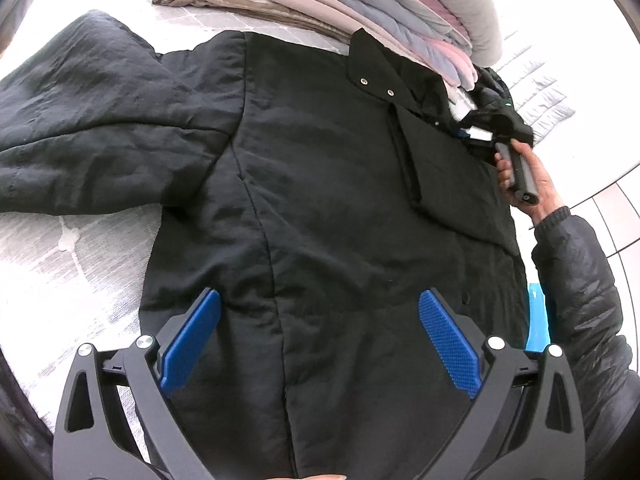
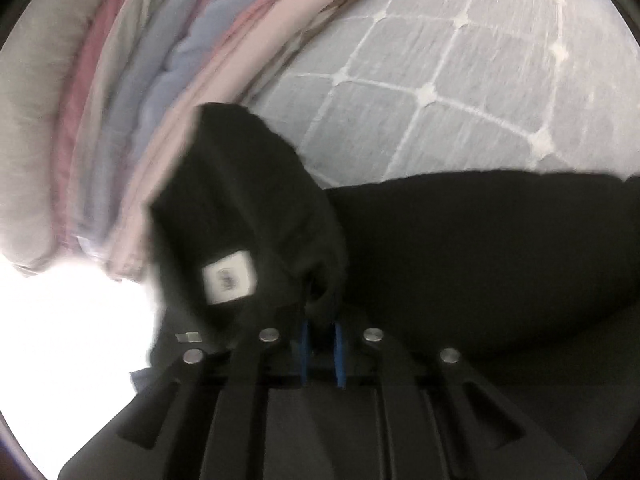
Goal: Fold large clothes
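A large black padded coat [image 1: 320, 200] lies spread on the quilted bed cover, one sleeve [image 1: 80, 120] stretched out to the left and its collar with two snaps [image 1: 376, 86] at the far side. My left gripper [image 1: 320, 340] hovers open over the coat's lower body, blue pads wide apart and empty. My right gripper [image 2: 320, 344] is shut on a bunch of the coat's black fabric [image 2: 248, 208], which bears a white label [image 2: 228, 276] and is lifted. In the left wrist view the right gripper [image 1: 492, 120] sits at the coat's far right, near the collar.
A stack of folded pink, lavender and beige quilts [image 1: 360, 4] lies along the far edge, touching the collar; it also shows in the right wrist view [image 2: 120, 100]. The grey quilted cover [image 1: 60, 272] lies under the coat. Tiled floor [image 1: 616, 216] shows at right.
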